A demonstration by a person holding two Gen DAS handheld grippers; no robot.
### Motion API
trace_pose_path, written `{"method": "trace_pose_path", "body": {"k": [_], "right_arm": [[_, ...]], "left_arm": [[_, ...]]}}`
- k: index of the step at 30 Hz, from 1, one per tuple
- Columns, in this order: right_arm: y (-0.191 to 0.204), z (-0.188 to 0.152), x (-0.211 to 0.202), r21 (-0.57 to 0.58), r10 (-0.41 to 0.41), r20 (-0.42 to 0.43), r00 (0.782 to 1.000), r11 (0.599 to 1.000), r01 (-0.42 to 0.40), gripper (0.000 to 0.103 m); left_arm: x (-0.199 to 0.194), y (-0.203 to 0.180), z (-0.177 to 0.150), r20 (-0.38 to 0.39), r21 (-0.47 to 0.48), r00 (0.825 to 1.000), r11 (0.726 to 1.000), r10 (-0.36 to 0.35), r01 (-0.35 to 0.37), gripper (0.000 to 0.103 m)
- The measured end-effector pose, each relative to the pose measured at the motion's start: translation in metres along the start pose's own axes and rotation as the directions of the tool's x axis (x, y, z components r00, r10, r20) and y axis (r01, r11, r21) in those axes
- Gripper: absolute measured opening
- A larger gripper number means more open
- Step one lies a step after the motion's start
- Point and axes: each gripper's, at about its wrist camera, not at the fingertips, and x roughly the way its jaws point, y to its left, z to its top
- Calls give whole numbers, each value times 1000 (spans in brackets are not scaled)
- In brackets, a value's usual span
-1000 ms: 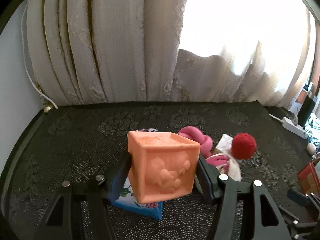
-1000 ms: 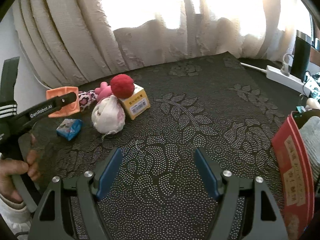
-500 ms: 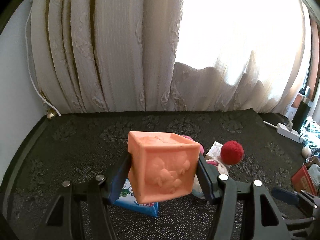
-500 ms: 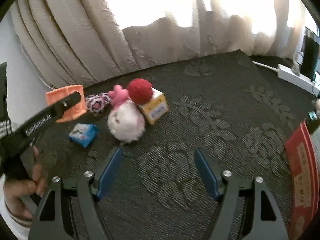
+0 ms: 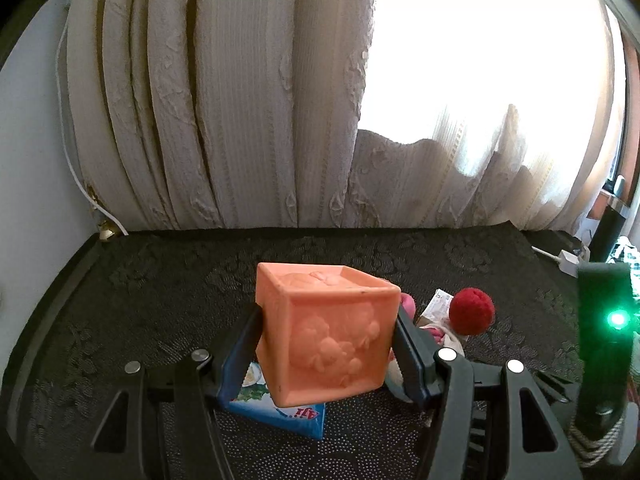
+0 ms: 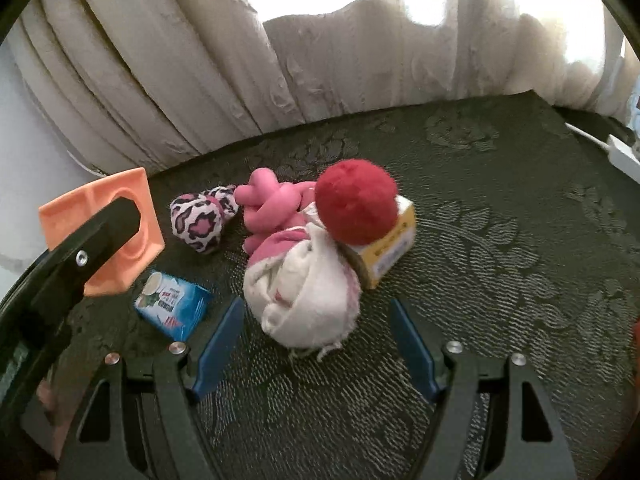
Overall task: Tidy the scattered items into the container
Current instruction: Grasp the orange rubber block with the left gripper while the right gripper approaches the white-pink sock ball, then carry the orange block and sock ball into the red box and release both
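Note:
My left gripper (image 5: 326, 354) is shut on an orange embossed cube (image 5: 326, 330), held above the dark patterned cloth; the same cube (image 6: 102, 236) shows at the left of the right wrist view. My right gripper (image 6: 316, 330) hovers just in front of a white and pink cloth bundle (image 6: 306, 296); its jaws are closing with the bundle's near edge between the tips, not touched. A red ball (image 6: 356, 202) rests on a yellow box (image 6: 390, 246). Pink soft toy (image 6: 268, 200), leopard-print piece (image 6: 200, 222) and blue packet (image 6: 174, 306) lie nearby.
Cream curtains (image 5: 240, 100) hang behind the table. A white power strip (image 6: 622, 152) sits at the far right edge. The right gripper's body with a green light (image 5: 606, 320) stands at the right of the left wrist view. The red ball (image 5: 471, 311) lies there too.
My right gripper has moved toward the pile, so the bundle and ball now fill the middle of its view, and its jaws have narrowed. The left gripper holds the cube about where it was.

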Motion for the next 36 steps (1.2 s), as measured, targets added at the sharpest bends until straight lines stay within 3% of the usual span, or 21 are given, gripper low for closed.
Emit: {"method": "trace_pose_path", "body": {"k": [1,7,13,21,28,36], "right_arm": [[2,0,3,-11,5,-6,1000,1000,-5,59],[9,-4,5,-52,-11,14,1000,999,12,52],[7,-11,-8,-49,-4,31,1000,999,6,51],[-6,-25,-59,-14,-15,100,995,1000,17,51],[-42,-48,-118,78,-51,182,982,996,37,51],[-91,-80,-197,170,-192,289,938,974,147,52]], "left_arm": [[1,0,-1,-3,2,1000,1000,1,-1,65],[4,-2,-2,-15,10,1000,1000,4,-4,65],[3,-4,-1,-13,15,1000,1000,-2,2,65],[-6,-15,-3,3,40,1000,999,-22,21,65],[-16,-30,-6,13,78,998,995,-57,56,65],[-28,-54,-15,-12,121,991,983,-135,135,65]]}}
